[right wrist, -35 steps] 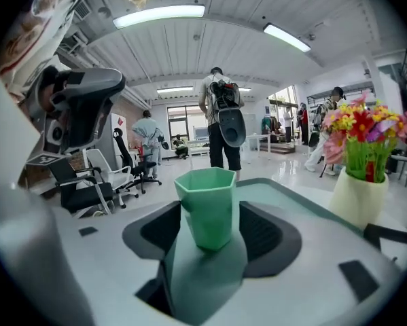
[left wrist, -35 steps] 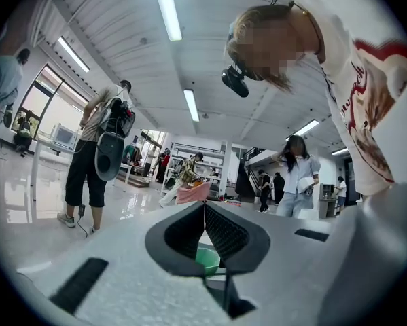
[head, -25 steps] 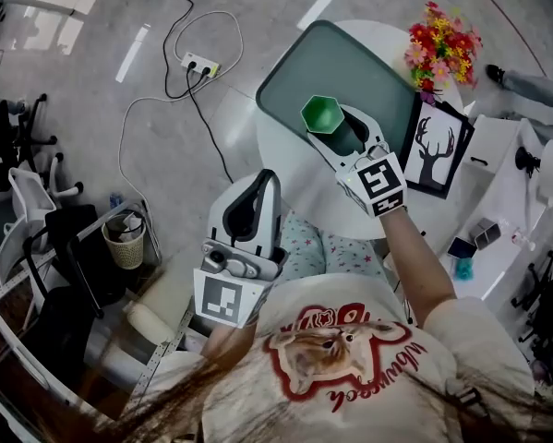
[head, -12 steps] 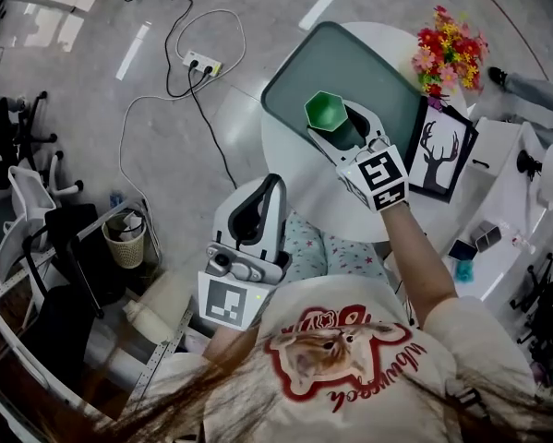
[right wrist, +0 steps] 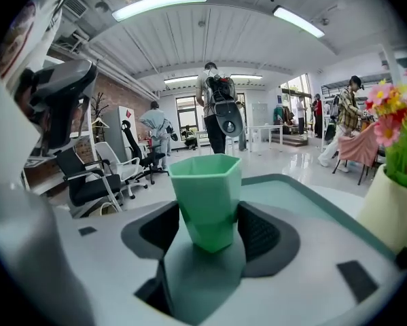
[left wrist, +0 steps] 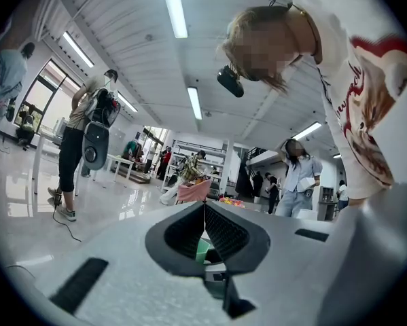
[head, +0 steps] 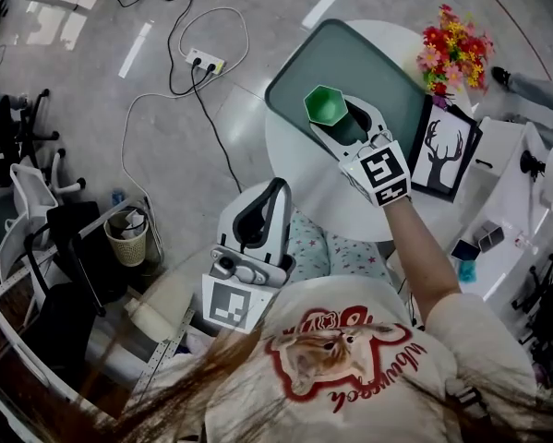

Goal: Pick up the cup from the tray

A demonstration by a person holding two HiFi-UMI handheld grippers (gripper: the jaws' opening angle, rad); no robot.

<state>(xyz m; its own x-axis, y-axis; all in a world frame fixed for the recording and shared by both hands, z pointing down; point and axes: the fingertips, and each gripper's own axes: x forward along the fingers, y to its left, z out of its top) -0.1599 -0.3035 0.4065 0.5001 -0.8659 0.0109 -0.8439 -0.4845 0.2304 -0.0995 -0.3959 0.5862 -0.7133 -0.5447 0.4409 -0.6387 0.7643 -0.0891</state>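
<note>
A green hexagonal cup (head: 324,105) stands upright between the pads of my right gripper (head: 342,120), which is shut on its lower sides. Cup and gripper are over the near part of the dark green tray (head: 379,61). In the right gripper view the cup (right wrist: 206,195) fills the gap of that gripper (right wrist: 210,226), and the tray (right wrist: 295,194) lies behind and below it. My left gripper (head: 269,197) is held low by the person's body, off the table. Its jaws (left wrist: 204,209) meet at the tip with nothing between them.
The tray rests on a round white table (head: 299,169). A bunch of red and pink flowers (head: 451,49) in a pale vase (right wrist: 391,216) and a framed deer picture (head: 439,150) stand to its right. On the floor are a power strip with cables (head: 202,63) and a wastebasket (head: 126,238).
The right gripper, still shut on the cup, has drifted slightly away from the person over the tray. The left gripper has barely moved.
</note>
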